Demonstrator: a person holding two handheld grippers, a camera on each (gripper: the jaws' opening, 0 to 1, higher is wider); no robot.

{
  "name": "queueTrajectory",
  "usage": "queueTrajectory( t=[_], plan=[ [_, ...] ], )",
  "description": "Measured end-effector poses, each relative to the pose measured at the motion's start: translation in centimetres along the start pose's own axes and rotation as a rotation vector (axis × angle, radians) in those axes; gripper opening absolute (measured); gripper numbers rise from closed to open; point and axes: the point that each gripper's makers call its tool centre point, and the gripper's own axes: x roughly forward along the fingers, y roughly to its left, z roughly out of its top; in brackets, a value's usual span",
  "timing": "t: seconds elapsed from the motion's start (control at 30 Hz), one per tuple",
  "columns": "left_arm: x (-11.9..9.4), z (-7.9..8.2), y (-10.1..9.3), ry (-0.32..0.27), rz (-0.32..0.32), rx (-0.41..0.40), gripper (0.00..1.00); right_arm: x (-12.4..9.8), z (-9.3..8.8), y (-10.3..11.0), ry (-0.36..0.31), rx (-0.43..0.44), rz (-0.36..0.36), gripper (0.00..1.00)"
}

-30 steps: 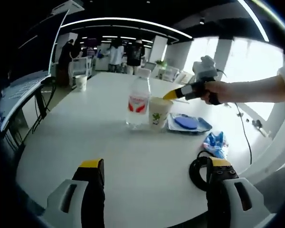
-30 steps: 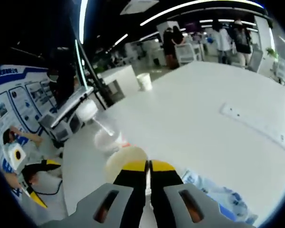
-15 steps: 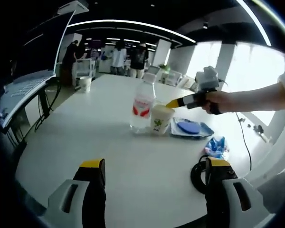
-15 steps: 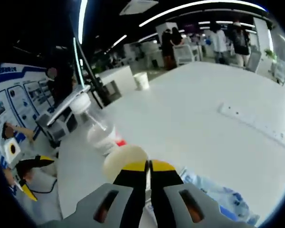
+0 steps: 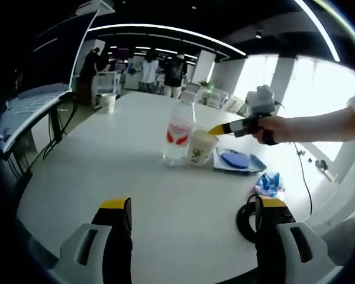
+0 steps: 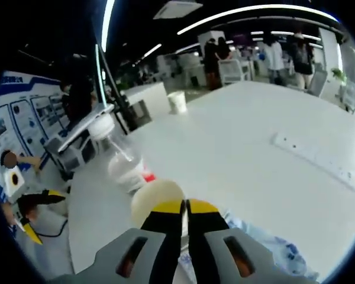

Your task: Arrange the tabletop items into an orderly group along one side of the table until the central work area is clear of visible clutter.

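Taking the water bottle (image 5: pixel 178 133) as your landmark: well short of it, your left gripper (image 5: pixel 189 228) hangs over the white table (image 5: pixel 100 171) with jaws wide apart, holding nothing. Just right of the bottle, touching it, stands the paper cup (image 5: pixel 200 146). Your right gripper (image 5: pixel 216 128) has its jaws together, seemingly pinching the cup's rim. That cup is probably light and crushable, so grip gently.
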Motion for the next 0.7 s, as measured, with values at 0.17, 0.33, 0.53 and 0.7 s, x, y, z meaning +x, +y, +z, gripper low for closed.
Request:
queueTrajectory(
  t=[0.17,0.33,0.53,0.7],
  plan=[
    [-0.01,-0.16,-0.11,0.002,-0.001,-0.004,0.82,-0.01,0.01,0.03,-0.001,0.021,0.0,0.0],
    [0.09,-0.39,-0.1,0.011,0.003,-0.01,0.82,-0.07,-0.03,-0.04,0.002,0.011,0.0,0.0],
    [0.11,-0.56,-0.03,0.014,-0.001,-0.024,0.82,-0.07,-0.18,-0.02,0.013,-0.001,0.0,0.02],
    [0.11,-0.6,0.06,0.011,0.001,-0.033,0.82,-0.27,0.11,0.32,0.002,-0.016,0.009,0.09]
  ],
)
